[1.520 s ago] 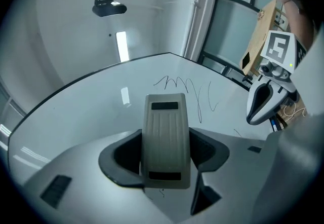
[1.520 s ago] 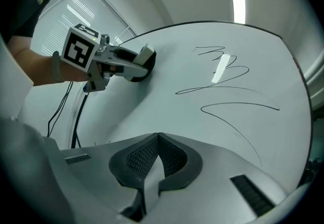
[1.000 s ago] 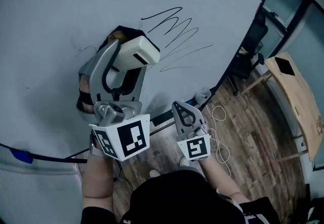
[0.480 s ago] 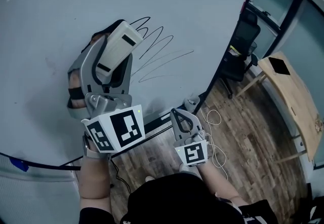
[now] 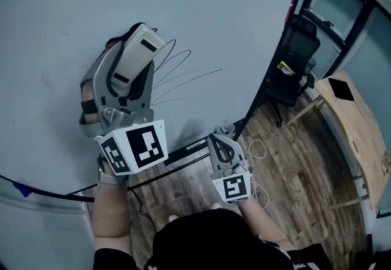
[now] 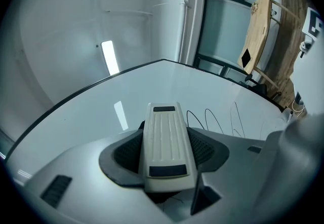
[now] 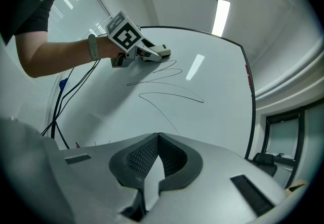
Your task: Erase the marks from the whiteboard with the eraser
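The white eraser [image 5: 133,56] is clamped in my left gripper [image 5: 128,64] and pressed against the whiteboard [image 5: 73,12]. Thin black scribble marks [image 5: 183,76] loop out to the right of the eraser. In the left gripper view the ribbed eraser [image 6: 164,144] sits between the jaws, with the marks [image 6: 223,119] just beyond it. My right gripper [image 5: 221,148] hangs low near the board's bottom edge, shut with nothing in it. The right gripper view shows its jaws meeting [image 7: 158,159], the marks [image 7: 167,94] on the board and the left gripper [image 7: 147,51] far off.
A black office chair [image 5: 292,61] stands right of the board, and a wooden table [image 5: 360,122] farther right. White cable [image 5: 256,146] lies on the wood floor. Black cables [image 7: 58,111] hang at the board's left side. A blue marker cap [image 5: 21,189] shows bottom left.
The left gripper has swept the eraser leftward and up over the scribble. The left part of the marks is gone; only thin loops remain on the right. The right gripper barely moved.
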